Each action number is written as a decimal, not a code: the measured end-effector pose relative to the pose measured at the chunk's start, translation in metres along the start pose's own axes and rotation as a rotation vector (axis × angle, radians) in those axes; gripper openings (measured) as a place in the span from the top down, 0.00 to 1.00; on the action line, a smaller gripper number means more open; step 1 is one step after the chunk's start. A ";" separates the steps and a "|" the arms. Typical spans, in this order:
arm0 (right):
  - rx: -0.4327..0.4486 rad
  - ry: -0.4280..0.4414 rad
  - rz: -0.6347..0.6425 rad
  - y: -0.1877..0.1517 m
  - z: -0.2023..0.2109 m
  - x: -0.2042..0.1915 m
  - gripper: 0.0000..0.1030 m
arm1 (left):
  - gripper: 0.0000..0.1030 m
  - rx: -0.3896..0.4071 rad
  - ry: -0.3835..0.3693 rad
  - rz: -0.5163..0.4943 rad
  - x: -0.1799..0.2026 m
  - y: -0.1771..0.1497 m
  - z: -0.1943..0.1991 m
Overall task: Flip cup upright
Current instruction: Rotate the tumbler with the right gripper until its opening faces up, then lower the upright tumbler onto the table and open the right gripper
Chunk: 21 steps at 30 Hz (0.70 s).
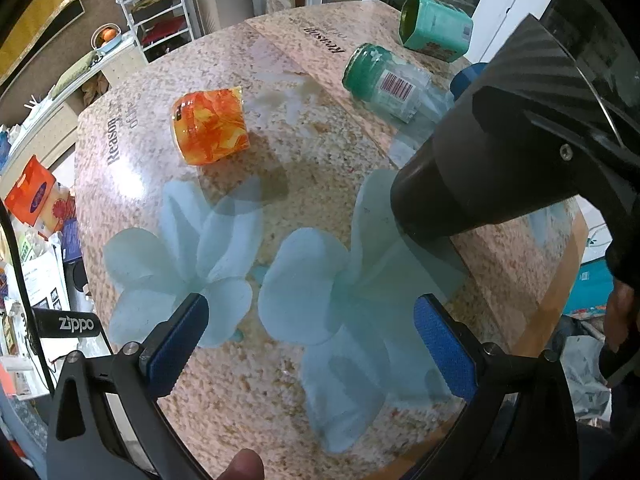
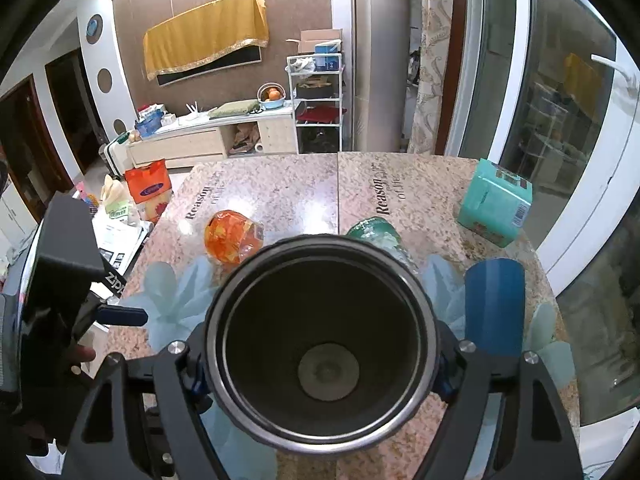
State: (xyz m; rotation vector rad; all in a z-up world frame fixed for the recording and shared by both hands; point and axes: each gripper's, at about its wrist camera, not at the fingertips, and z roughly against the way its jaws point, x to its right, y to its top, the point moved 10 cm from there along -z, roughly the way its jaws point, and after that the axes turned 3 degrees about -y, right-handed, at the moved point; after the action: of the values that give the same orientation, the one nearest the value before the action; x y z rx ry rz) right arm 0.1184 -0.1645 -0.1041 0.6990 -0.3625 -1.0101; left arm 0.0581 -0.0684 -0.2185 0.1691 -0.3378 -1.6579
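Home living room: covered television, sideboard.

You have one black steel cup, one orange faceted glass, one green-capped clear jar, one teal box, one blue plastic cup, two grippers.

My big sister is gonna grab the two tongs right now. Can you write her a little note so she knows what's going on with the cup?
Right tongs: shut on the black cup, held off the table; its open mouth faces the right wrist camera. In the left view it is tilted, bottom end pointing down at the table.
Left tongs: open, holding nothing, above the glass flower mat.
Done: cup picked up and partly turned.
Left: finish tipping it upright, set it on the table, let go.
Nearby: orange cup, green jar, blue cup.
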 end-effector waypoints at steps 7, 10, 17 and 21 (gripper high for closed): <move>-0.033 0.025 -0.028 -0.007 -0.009 -0.001 0.13 | 0.00 -0.006 0.003 0.006 -0.005 -0.005 0.000; -0.038 0.017 -0.032 -0.006 -0.010 0.000 0.12 | 0.00 -0.003 0.003 0.005 -0.007 -0.005 0.002; -0.020 0.011 -0.044 -0.001 0.009 -0.001 0.01 | 0.00 0.027 0.000 -0.007 -0.004 -0.001 0.018; -0.023 -0.002 -0.058 -0.002 0.029 0.001 0.01 | 0.00 0.054 0.003 -0.005 -0.003 -0.002 0.035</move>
State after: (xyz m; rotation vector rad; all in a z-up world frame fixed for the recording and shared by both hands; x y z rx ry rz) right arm 0.1009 -0.1765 -0.0848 0.6907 -0.3332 -1.0679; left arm 0.0462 -0.0610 -0.1861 0.2132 -0.3805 -1.6542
